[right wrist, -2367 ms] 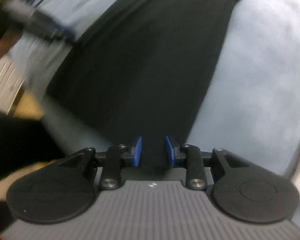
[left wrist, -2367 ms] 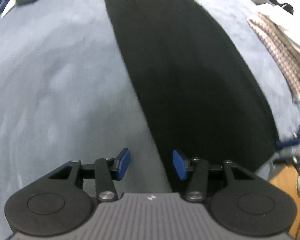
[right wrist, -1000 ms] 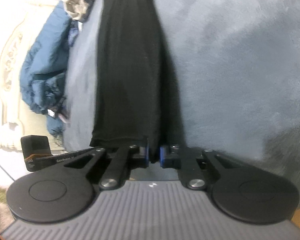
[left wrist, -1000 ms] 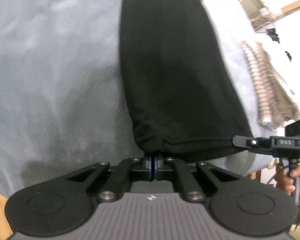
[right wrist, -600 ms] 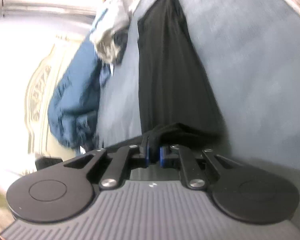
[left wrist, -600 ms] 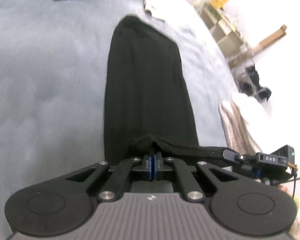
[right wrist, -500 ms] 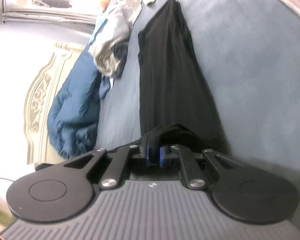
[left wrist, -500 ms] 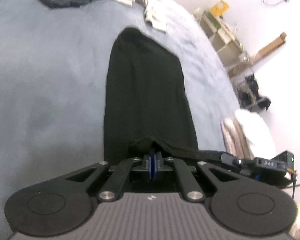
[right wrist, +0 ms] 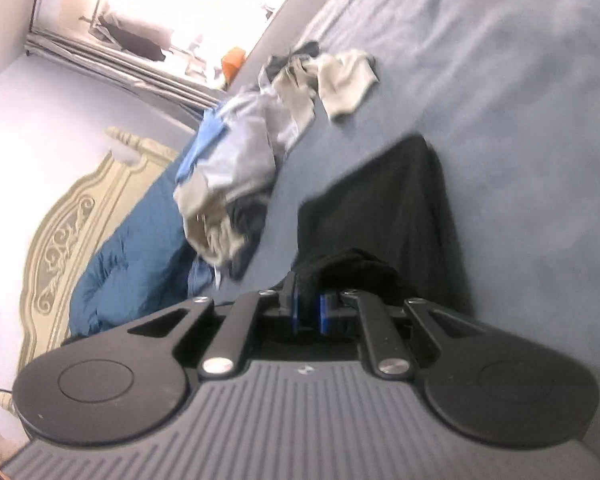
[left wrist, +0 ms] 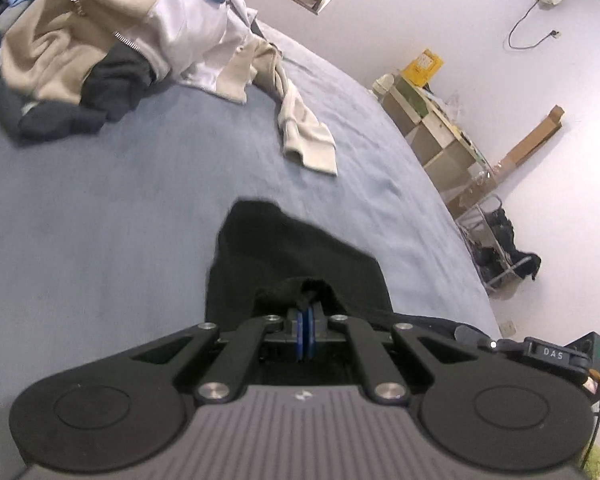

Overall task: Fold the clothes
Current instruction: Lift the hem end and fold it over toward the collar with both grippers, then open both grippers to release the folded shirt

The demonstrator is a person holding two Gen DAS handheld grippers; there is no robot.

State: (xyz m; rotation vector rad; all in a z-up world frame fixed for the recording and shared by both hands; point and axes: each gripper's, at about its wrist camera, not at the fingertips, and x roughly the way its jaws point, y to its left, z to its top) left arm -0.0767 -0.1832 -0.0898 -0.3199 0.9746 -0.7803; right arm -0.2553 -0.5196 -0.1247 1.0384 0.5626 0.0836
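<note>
A long black garment (left wrist: 296, 256) lies on the blue-grey bed cover (left wrist: 100, 208). My left gripper (left wrist: 305, 334) is shut on its near edge, which bunches over the blue pads. My right gripper (right wrist: 310, 312) is shut on another part of the same edge; the black garment (right wrist: 388, 208) stretches away from it over the bed cover (right wrist: 520, 120). Both hold the edge lifted above the bed. The right gripper's body shows at the lower right of the left wrist view (left wrist: 548, 354).
A heap of unfolded clothes (left wrist: 112, 40) lies at the far end of the bed, with a beige piece (left wrist: 304, 132) trailing out. It also shows in the right wrist view (right wrist: 252, 152), beside a blue duvet (right wrist: 140, 260) and the headboard (right wrist: 60, 224). Shelves (left wrist: 440, 140) stand by the wall.
Both grippers closed on the garment's near edge, then lifted it and carried it toward the far end, so the visible length of black cloth has shortened.
</note>
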